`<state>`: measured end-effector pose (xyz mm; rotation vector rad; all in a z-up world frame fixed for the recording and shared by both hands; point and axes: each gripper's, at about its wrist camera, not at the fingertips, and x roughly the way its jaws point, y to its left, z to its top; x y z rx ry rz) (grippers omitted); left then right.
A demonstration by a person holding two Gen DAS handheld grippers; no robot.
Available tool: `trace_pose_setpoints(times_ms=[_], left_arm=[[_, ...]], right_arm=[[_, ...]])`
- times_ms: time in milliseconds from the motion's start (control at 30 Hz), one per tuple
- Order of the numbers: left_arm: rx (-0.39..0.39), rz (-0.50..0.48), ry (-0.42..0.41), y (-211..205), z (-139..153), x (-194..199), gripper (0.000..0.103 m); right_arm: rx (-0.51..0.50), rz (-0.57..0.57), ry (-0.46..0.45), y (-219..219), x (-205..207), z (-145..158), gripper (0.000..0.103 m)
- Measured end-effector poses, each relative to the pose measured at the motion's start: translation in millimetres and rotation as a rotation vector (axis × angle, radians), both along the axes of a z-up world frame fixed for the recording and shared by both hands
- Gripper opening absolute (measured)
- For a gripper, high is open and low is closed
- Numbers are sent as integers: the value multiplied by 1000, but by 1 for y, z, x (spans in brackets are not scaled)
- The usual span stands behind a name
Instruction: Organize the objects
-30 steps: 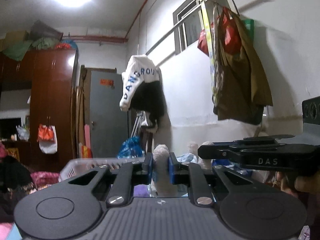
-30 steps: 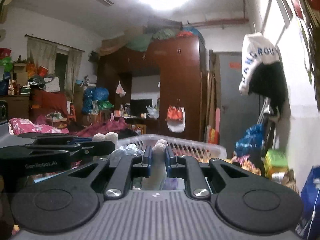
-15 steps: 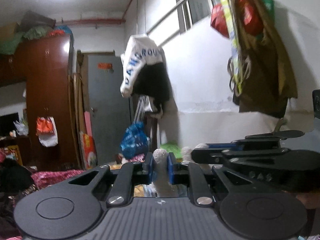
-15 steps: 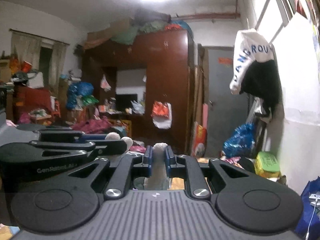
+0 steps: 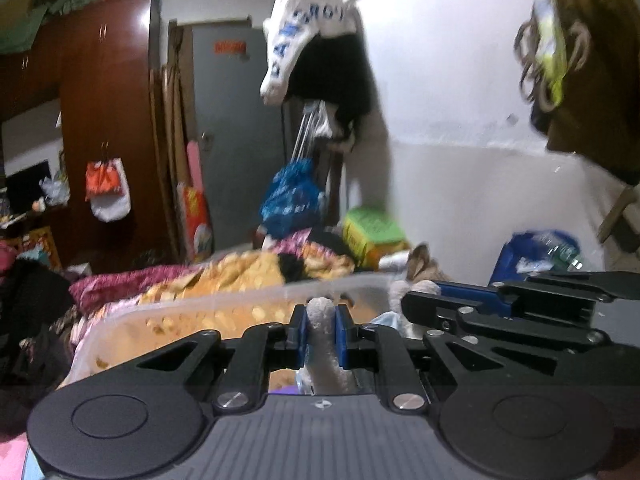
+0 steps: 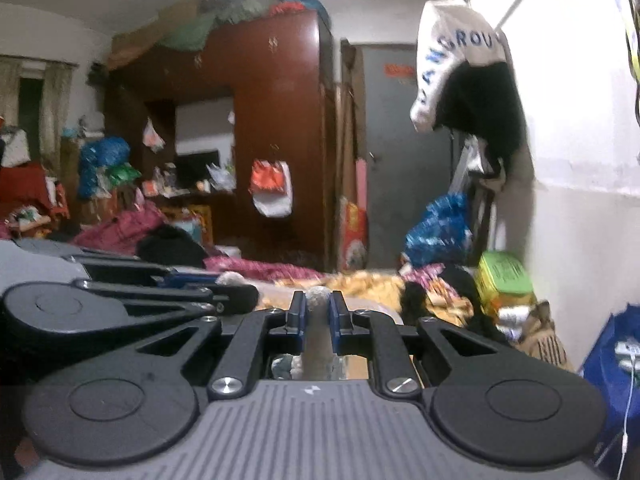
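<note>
My left gripper [image 5: 321, 322] is shut on a white fluffy plush piece [image 5: 322, 344] that sticks up between the blue pads. My right gripper [image 6: 317, 312] is shut on a grey-white plush piece [image 6: 318, 336] in the same way. The right gripper [image 5: 420, 306] shows at the right of the left wrist view, with more plush at its tip. The left gripper [image 6: 240, 294] shows at the left of the right wrist view. A clear plastic bin [image 5: 224, 304] lies just ahead of and below both grippers; what the plush pieces belong to is hidden.
A bed with an orange patterned blanket [image 5: 248, 268] and pink bedding [image 6: 256, 268] lies beyond. A dark wardrobe [image 6: 276, 128], a grey door [image 5: 236, 132], a blue bag [image 6: 438, 228], a green box [image 6: 504, 276] and a white wall [image 5: 460, 184] stand behind.
Both grippers have tilted down and moved forward, holding their plush. The ceiling light has left view and the bed and clear bin have come into view below.
</note>
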<state>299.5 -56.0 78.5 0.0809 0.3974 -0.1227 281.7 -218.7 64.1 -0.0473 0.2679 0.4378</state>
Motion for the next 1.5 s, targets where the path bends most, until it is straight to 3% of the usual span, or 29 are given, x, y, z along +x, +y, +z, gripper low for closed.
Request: trace_pose_setpoints(times_ms=[267, 400, 467, 533, 633, 700, 767, 833, 1000, 1133, 1267, 1367, 1500], left_arm=[[-26, 28, 58, 6, -8, 12, 17], [-72, 30, 55, 14, -4, 11, 21], [-64, 49, 56, 15, -2, 10, 32], [-54, 70, 57, 18, 1, 7, 51], [-33, 84, 52, 23, 6, -8, 68], [-19, 81, 30, 27, 14, -27, 74], [17, 69, -3, 32, 23, -53, 83], [35, 64, -15, 38, 29, -76, 84], [-5, 50, 10, 62, 27, -134, 84], [9, 14, 38, 76, -3, -180, 84], [-61, -4, 45, 91, -29, -212, 84], [-112, -11, 32, 92, -52, -223, 84], [-169, -47, 82, 92, -79, -201, 84]], right_arm=[[-61, -28, 87, 5, 6, -2, 14], [-26, -23, 112, 2, 11, 0, 17], [-10, -10, 138, -2, 13, 0, 29], [6, -22, 133, -5, 12, 2, 34], [42, -45, 103, -16, 6, 7, 56], [106, -42, 68, -28, -4, 11, 70], [132, -19, 43, -35, -14, 14, 93], [130, -5, 16, -37, -27, 16, 101], [131, 69, -1, -47, -62, 9, 103], [126, 120, 30, -55, -88, -12, 103], [117, 121, 92, -55, -100, -32, 103], [133, 120, 139, -50, -102, -47, 103], [82, 183, 186, -37, -97, -60, 103]])
